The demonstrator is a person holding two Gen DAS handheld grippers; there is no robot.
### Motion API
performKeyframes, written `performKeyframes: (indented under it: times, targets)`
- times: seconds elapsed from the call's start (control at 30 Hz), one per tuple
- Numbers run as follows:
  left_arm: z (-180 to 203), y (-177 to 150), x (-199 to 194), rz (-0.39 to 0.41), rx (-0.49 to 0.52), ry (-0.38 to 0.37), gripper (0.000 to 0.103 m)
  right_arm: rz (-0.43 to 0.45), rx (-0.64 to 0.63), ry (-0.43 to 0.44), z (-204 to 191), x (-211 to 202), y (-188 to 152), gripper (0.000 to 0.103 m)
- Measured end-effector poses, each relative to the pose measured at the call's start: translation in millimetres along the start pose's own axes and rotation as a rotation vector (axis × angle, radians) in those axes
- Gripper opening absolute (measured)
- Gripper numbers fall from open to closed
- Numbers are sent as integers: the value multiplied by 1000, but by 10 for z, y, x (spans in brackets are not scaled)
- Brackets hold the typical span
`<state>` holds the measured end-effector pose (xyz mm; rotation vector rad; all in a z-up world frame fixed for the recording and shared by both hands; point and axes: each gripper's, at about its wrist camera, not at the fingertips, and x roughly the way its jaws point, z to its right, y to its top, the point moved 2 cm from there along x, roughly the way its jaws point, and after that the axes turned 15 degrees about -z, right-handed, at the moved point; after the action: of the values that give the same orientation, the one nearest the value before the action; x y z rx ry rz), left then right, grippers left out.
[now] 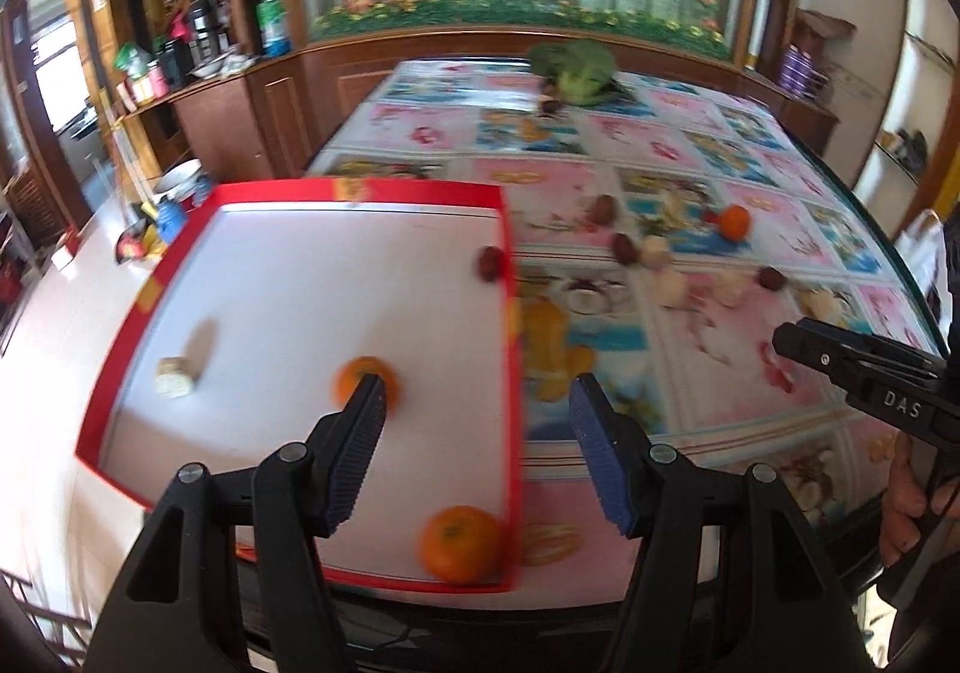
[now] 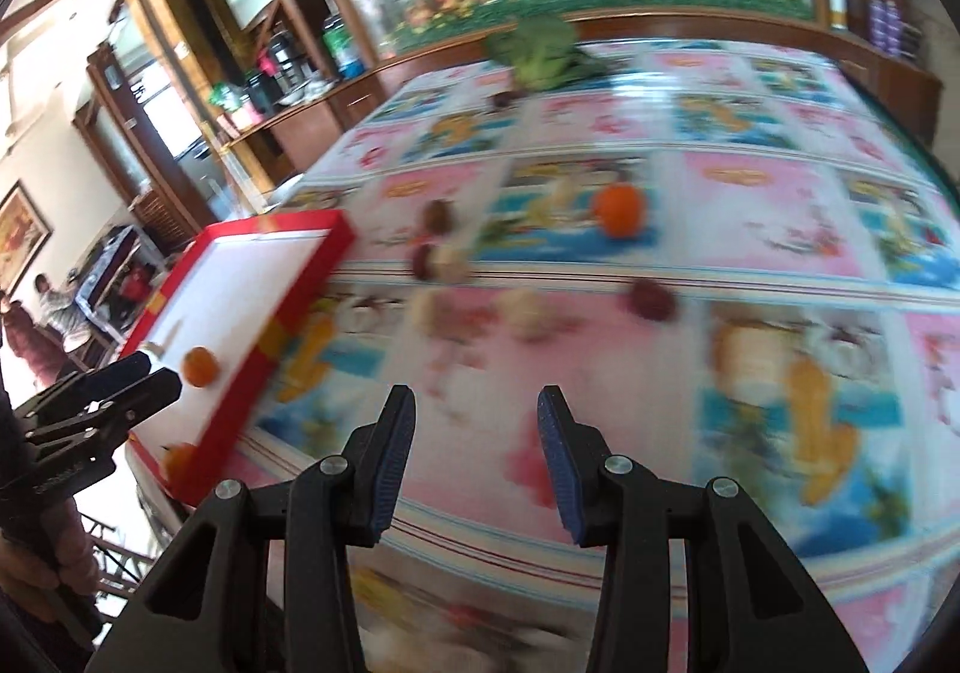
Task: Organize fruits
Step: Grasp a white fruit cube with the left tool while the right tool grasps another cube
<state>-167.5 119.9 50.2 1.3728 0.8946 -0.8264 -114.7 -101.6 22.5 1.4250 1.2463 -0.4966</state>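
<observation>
While both sets of jaws stand spread and empty, the loose tangerine (image 2: 619, 209) lies ahead of the right gripper (image 2: 474, 463); the left gripper (image 1: 474, 451) hangs over the red tray (image 1: 354, 191).

1. Three oranges: two inside the red tray (image 1: 300, 193), one near the middle (image 1: 366, 382) and one at the near corner (image 1: 462, 550), plus one out on the counter (image 1: 734, 222).
2. Dark red fruits: one in the tray (image 1: 491, 263) and about four on the counter, though blur makes this uncertain.
3. One pale chunk in the tray (image 1: 174, 376).
4. One broccoli head (image 1: 576, 66).
5. Two tools, left (image 1: 477, 457) and right (image 2: 474, 463).
</observation>
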Motion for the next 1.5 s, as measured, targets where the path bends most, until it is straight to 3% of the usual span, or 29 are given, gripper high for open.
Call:
performKeyframes:
  times: [0.37, 0.67, 0.9, 1.1, 1.33, 1.43, 1.5]
  targets:
    - [822, 152, 199, -69, 176, -89, 64, 39, 153, -114, 775, -202, -101, 42]
    - [1164, 437, 380, -70, 261, -142, 64, 26, 176, -155, 877, -76, 13, 42]
    - [1309, 704, 605, -91, 296, -179, 64, -6, 215, -117, 955, -15, 44, 41]
    - [1543, 809, 784, -109, 370, -183, 64, -9, 222, -126, 974, -28, 25, 33]
    - [1632, 894, 1079, -170, 394, -196, 45, -17, 212, -144, 970, -21, 39, 29]
    - [1636, 915, 1085, -154, 399, -192, 34, -19, 214, -152, 973, -21, 40, 26]
    - [1617, 917, 1088, -152, 393, -206, 33, -20, 211, -158, 967, -20, 44, 25]
